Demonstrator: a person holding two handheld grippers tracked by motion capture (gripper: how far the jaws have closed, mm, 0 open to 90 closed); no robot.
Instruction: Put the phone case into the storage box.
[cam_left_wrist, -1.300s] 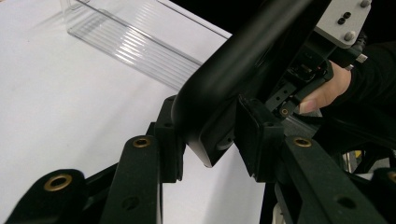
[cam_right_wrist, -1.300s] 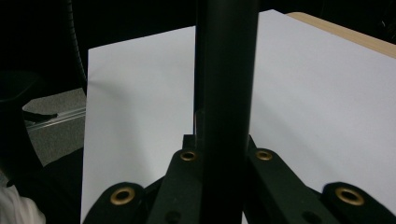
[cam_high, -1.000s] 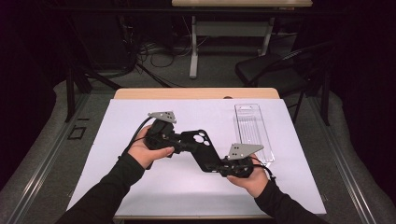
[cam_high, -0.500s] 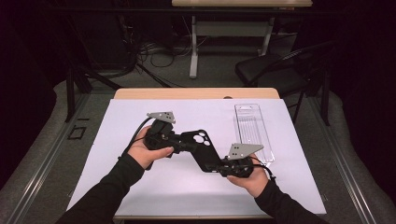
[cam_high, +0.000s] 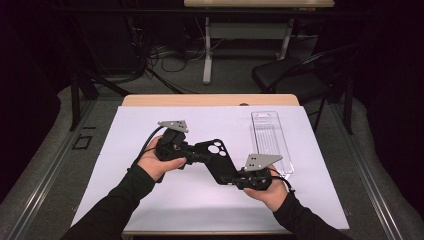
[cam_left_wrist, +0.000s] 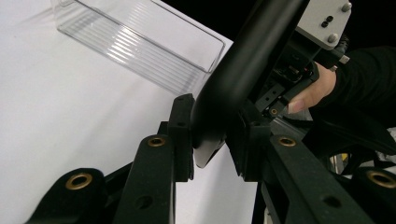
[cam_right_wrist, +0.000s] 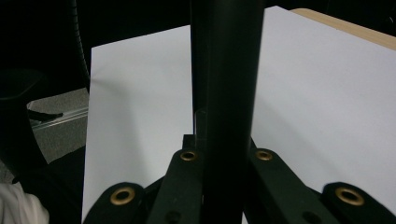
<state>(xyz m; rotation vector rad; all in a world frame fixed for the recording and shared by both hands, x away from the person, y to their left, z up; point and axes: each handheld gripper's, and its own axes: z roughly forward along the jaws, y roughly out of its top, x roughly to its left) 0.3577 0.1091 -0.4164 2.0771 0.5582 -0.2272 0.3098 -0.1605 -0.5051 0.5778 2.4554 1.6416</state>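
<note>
- The black phone case (cam_high: 216, 159) is held above the white sheet (cam_high: 125, 150), just left of the clear plastic tray (cam_high: 270, 142), which serves as the landmark here
- In the high view the case's ends are covered by the gripper bodies and grey plates, so the contact points cannot be made out there; only its middle, with the round camera cut-outs, is plain
- The left gripper (cam_left_wrist: 210, 140), well to the left of the tray, has its jaws around one edge of the case (cam_left_wrist: 243, 70); the jaws have just been closing, one pad touches the case and the other looks to sit against it, though the dark surfaces blur that contact
- The right gripper (cam_right_wrist: 223, 151), just in front of the tray's near end, is clamped on the opposite end of the case (cam_right_wrist: 224, 70), its jaws tight on both sides of it
- In the right gripper view the case runs up through the middle and out of the top edge, so its far end is cut off
- In the left gripper view the case also leaves the frame at the top, and the other hand (cam_left_wrist: 310, 91) is partly behind it
- The tray (cam_left_wrist: 140, 42) lies flat on the sheet with ribbed floor and low walls; nothing can be seen inside it, and its far end is cut off in the left gripper view
- The person's sleeves (cam_high: 115, 205) are cropped at the bottom of the high view
</note>
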